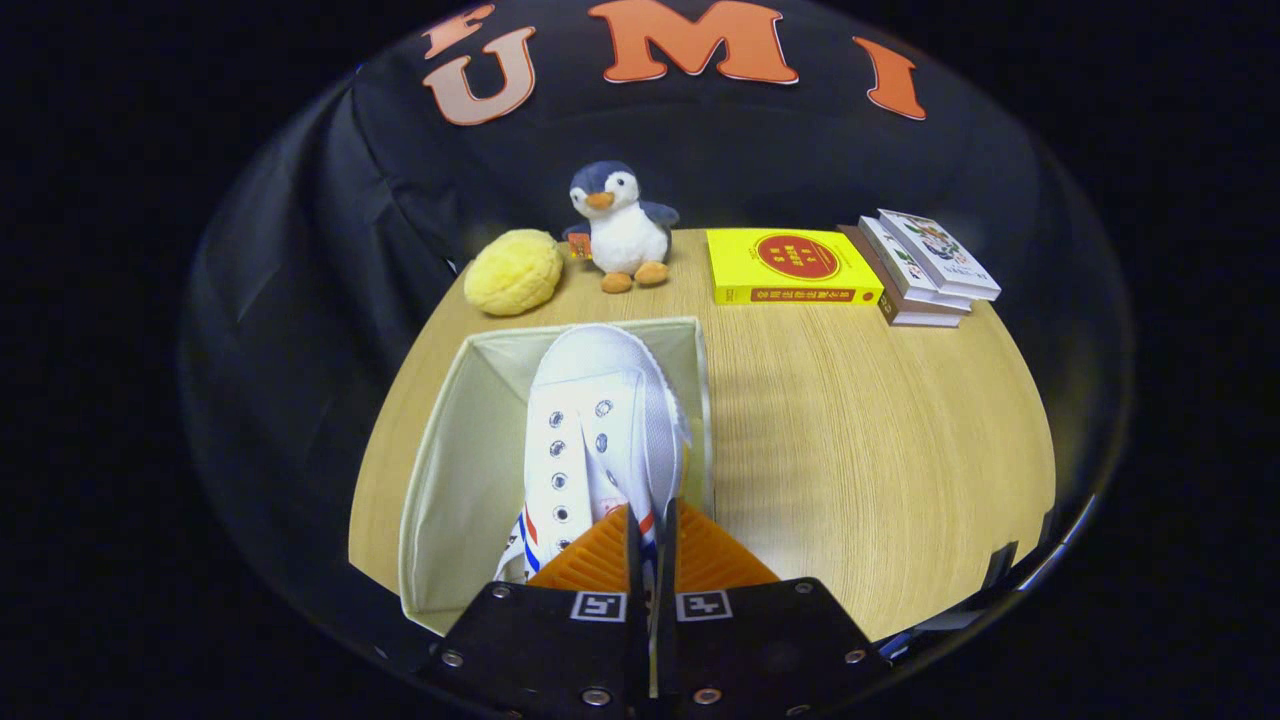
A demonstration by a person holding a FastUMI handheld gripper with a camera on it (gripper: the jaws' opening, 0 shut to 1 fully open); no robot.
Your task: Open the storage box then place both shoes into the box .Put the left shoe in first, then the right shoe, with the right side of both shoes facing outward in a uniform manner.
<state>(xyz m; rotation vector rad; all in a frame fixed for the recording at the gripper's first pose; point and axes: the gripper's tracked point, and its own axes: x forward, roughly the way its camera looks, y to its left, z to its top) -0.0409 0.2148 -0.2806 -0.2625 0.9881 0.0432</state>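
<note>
The storage box (450, 470) stood open on the tabletop (860, 440). The hand-held gripper (651, 530) pinched a white shoe (590, 420) by its rear edge, inside the box near its right wall. I could not tell which shoe it was, so at least one probably remained.

light wooden table (850, 420) before a black cloth wall (300, 250), lit from above.

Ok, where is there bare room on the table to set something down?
Wide bare wood lies right of the storage box, up to the yellow book and book stack. The far edge is crowded by those, the penguin and yellow ball. The tool grips the white shoe in the box.
</note>
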